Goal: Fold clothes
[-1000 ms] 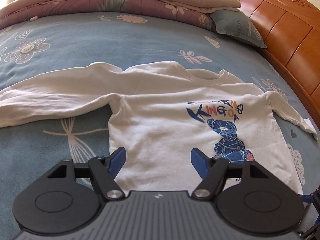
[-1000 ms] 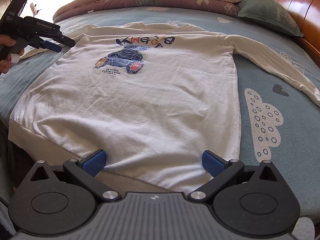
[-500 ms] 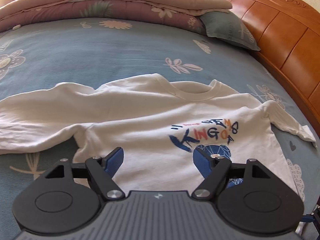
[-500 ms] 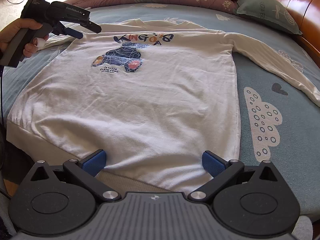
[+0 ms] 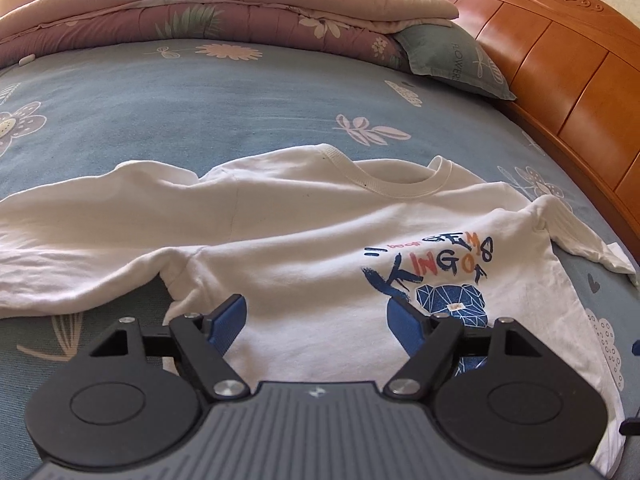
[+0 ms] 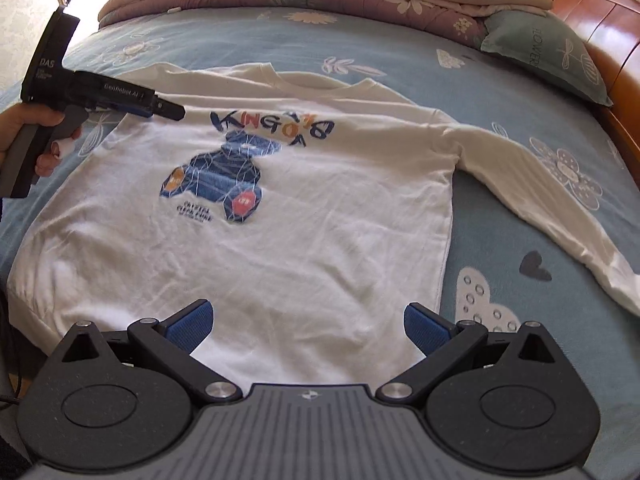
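Note:
A white long-sleeved shirt (image 6: pixel 304 240) with a blue bear print and coloured letters lies flat, front up, on the blue flowered bed sheet (image 6: pixel 520 320). One sleeve (image 6: pixel 540 192) stretches out to the right. My right gripper (image 6: pixel 308 322) hangs open over the shirt's lower part, with nothing between its blue pads. My left gripper (image 5: pixel 316 314) is open just above the chest, near the armpit of the other sleeve (image 5: pixel 80 232), and holds nothing. From the right wrist, a hand (image 6: pixel 36 120) holds the left gripper (image 6: pixel 162 106) at the shirt's upper left shoulder.
A folded pink quilt (image 5: pixel 224 12) and a grey-green pillow (image 5: pixel 448 60) lie at the far end of the bed. A wooden headboard (image 5: pixel 560 60) runs along the right side. The bed's near-left edge (image 6: pixel 8 280) drops off beside the shirt's hem.
The left gripper slid forward along the shirt toward the shoulder and collar, jaws a little wider. The right gripper rose and drew back, so more of the shirt shows.

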